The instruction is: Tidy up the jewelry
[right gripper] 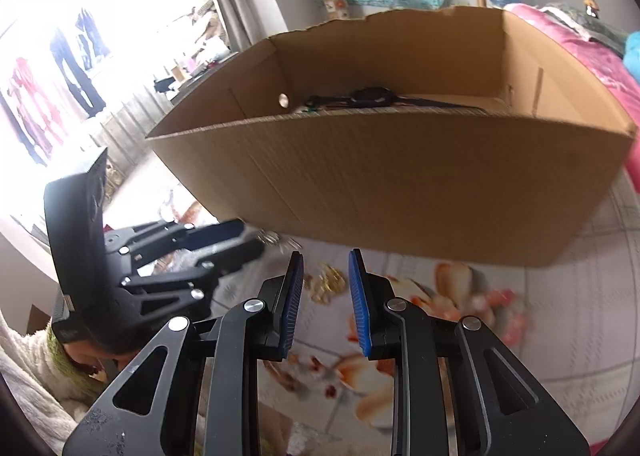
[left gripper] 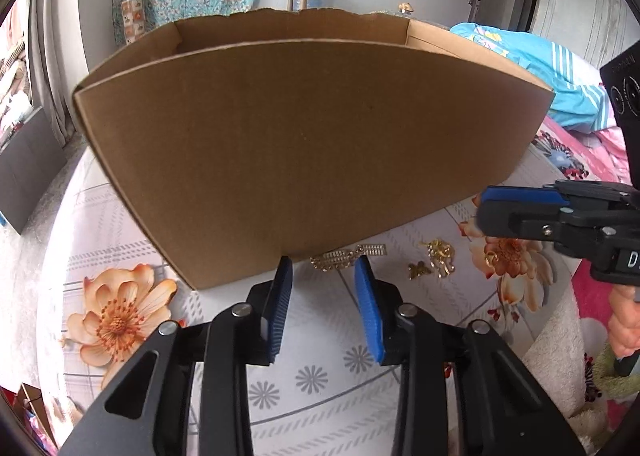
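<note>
One open cardboard box (left gripper: 304, 144) stands on a flower-printed cloth (left gripper: 120, 320); the surface beneath the cloth cannot be identified. Three pieces of gold jewelry lie on the cloth along the box's near bottom edge: a flat beaded strip (left gripper: 348, 255) just beside the box wall, a larger cluster (left gripper: 440, 256) to its right, and a small piece (left gripper: 418, 269) between them. The left claw (left gripper: 323, 268) has its blue pads parted, holding nothing, tips at the box's lower edge and flanking the strip. The right claw (right gripper: 323, 268) is likewise spread and empty, with the cluster (right gripper: 330, 282) lying ahead between its pads. Bare cloth lies near both claws. A dark object (right gripper: 370, 96) lies inside the box.
</note>
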`<control>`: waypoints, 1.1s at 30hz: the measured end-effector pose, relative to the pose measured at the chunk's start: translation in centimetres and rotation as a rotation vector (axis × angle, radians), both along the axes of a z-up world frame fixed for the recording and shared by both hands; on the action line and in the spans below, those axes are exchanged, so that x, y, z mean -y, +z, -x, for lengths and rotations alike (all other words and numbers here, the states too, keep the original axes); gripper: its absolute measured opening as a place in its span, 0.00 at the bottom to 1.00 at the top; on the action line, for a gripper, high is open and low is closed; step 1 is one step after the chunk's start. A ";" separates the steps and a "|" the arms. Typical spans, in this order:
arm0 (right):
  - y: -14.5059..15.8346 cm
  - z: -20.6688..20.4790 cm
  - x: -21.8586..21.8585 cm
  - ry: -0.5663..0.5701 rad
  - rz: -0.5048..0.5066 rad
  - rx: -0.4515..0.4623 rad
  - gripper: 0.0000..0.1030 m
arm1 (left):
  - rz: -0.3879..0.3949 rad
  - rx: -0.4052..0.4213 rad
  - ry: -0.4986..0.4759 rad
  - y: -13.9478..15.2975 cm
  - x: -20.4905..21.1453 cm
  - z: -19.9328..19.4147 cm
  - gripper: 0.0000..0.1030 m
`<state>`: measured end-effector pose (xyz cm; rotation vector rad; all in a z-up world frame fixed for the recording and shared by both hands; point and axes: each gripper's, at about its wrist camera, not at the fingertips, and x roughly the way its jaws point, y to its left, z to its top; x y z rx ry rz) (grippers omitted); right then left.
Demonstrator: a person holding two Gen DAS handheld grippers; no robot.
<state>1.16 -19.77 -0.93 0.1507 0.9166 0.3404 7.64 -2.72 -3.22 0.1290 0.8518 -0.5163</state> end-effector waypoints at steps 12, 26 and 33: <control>-0.5 -0.4 -0.7 0.001 -0.029 -0.004 0.23 | -0.031 0.018 0.016 -0.1 1.1 -0.6 0.31; -0.2 0.4 -0.6 -0.005 -0.041 0.006 0.24 | -0.093 0.036 0.021 -0.1 1.8 -0.1 0.17; 0.2 0.8 -0.7 -0.005 -0.039 0.020 0.24 | -0.095 0.051 0.013 -0.2 1.8 0.2 0.00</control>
